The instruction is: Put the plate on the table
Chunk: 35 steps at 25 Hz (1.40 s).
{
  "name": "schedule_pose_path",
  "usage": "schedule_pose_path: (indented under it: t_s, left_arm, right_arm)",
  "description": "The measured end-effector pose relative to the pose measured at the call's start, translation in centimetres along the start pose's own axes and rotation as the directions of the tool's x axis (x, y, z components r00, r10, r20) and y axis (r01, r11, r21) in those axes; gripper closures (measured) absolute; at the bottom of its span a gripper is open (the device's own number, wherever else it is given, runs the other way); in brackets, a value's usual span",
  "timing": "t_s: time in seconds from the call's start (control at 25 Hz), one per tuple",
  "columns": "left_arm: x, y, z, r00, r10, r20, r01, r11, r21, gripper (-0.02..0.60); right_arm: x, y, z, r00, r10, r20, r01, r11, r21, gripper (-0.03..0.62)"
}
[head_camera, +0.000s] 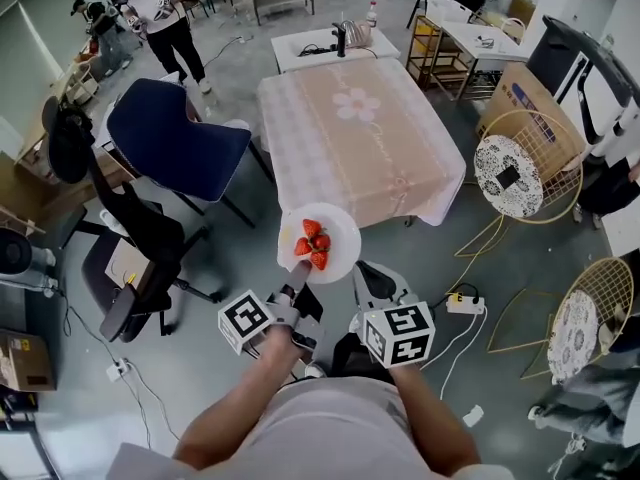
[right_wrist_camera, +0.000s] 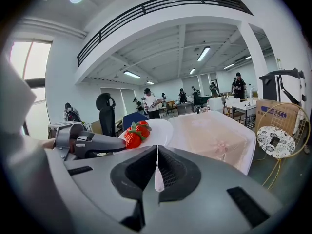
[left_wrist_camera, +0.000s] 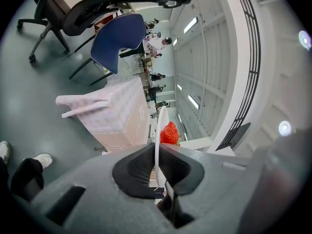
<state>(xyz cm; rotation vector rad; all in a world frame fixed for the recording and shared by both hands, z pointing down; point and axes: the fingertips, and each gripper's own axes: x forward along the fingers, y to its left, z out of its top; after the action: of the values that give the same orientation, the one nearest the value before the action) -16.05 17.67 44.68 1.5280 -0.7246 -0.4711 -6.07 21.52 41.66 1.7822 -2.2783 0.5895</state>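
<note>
Holding strawberries (head_camera: pixel 313 245), white plate (head_camera: pixel 341 230), near table (head_camera: pixel 340 158)

A round white plate (head_camera: pixel 338 226) with red strawberries (head_camera: pixel 313 245) on it hangs just before the near edge of the pink-clothed table (head_camera: pixel 350 148), between the left gripper (head_camera: pixel 296 286) and right gripper (head_camera: pixel 357 278). A dark blue chair (head_camera: pixel 175 143) stands left of the table, and a small white table (head_camera: pixel 300 48) stands behind it.

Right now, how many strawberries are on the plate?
4 strawberries, bunched on the white plate: one farthest away, one left, one right, one nearest. More could hide underneath.
</note>
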Motion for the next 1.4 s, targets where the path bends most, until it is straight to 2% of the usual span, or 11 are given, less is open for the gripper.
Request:
schedule_pose_path:
  t_s: [0.36,0.76,1.12,1.4]
  left_arm:
    - [7.0,-0.8,0.7,0.999,0.038,0.03,-0.038,0.999,0.007,0.558]
    - [13.0,-1.1,-1.1,0.996,0.076,0.037,-0.078,0.996,0.032,0.558]
    - [15.5,-1.2,-0.6,0.994,0.098,0.043,-0.1,0.994,0.053,0.558]
    - [17.8,-0.2,1.5,0.994,0.107,0.016,-0.107,0.994,0.033,0.558]
  right_arm:
    - [4.0,-5.8,2.8,0.999,0.041,-0.015,-0.041,0.999,0.006,0.589]
    - [5.1,-12.6,3.5,0.998,0.061,-0.019,-0.06,0.997,0.056,0.589]
    - [7.3,-14.4,4.3,0.996,0.086,-0.014,-0.085,0.994,0.074,0.589]
    - [10.1,-15.3,4.7,0.998,0.056,-0.027,-0.053,0.995,0.082,0.589]
